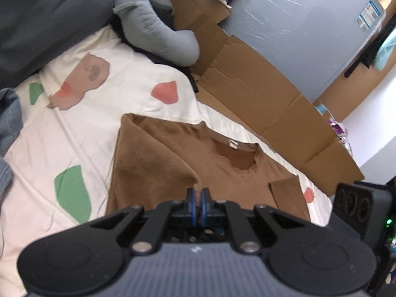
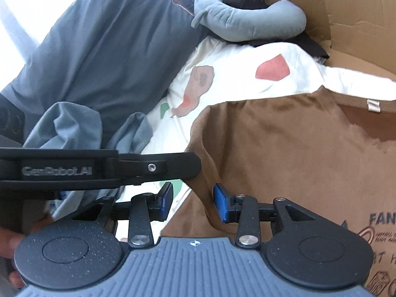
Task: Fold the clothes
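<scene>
A brown T-shirt (image 1: 158, 163) lies on the patterned bedsheet (image 1: 74, 133) beside flattened cardboard (image 1: 259, 94). Left gripper (image 1: 197, 193) fingers pinch its fabric; right gripper (image 2: 193, 198) fingers are spread.

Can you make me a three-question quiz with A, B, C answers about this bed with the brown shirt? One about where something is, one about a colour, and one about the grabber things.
1. Where does the brown shirt lie?
A. On the patterned bedsheet
B. Inside a cardboard box
C. On the floor

2. What colour is the curved pillow at the far end of the bed?
A. Red
B. Grey
C. Yellow

3. How do the two grippers stand?
A. Both wide open
B. Left shut, right open
C. Left open, right shut

Answers:
1. A, the shirt is spread on the cream sheet with green and pink patches.
2. B, the pillow is plainly grey.
3. B, the left gripper has its blue pads together, while the right gripper shows a clear gap between them.
</scene>
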Action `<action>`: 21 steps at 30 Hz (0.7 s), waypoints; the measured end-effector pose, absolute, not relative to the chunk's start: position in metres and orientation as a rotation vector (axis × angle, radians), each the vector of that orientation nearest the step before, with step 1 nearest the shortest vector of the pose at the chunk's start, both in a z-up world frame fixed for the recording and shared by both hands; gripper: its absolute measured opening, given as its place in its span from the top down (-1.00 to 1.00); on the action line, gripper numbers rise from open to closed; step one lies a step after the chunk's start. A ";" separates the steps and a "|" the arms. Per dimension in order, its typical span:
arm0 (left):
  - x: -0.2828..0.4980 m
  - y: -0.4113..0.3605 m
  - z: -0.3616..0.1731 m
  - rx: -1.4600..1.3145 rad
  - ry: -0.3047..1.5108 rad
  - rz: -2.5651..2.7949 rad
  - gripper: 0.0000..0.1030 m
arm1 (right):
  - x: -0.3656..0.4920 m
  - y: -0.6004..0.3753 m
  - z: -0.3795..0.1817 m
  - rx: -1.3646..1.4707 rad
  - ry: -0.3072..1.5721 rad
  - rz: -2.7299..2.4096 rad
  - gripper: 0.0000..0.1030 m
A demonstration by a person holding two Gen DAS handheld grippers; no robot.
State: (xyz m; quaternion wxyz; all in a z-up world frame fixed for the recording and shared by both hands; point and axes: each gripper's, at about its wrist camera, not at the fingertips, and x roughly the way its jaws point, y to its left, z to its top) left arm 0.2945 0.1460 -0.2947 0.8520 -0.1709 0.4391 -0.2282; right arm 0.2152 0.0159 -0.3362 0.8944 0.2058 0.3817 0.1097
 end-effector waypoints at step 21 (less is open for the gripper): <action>0.390 0.152 -0.316 -0.129 0.933 -0.271 -0.01 | 0.227 -0.036 -0.365 0.480 0.803 0.133 0.98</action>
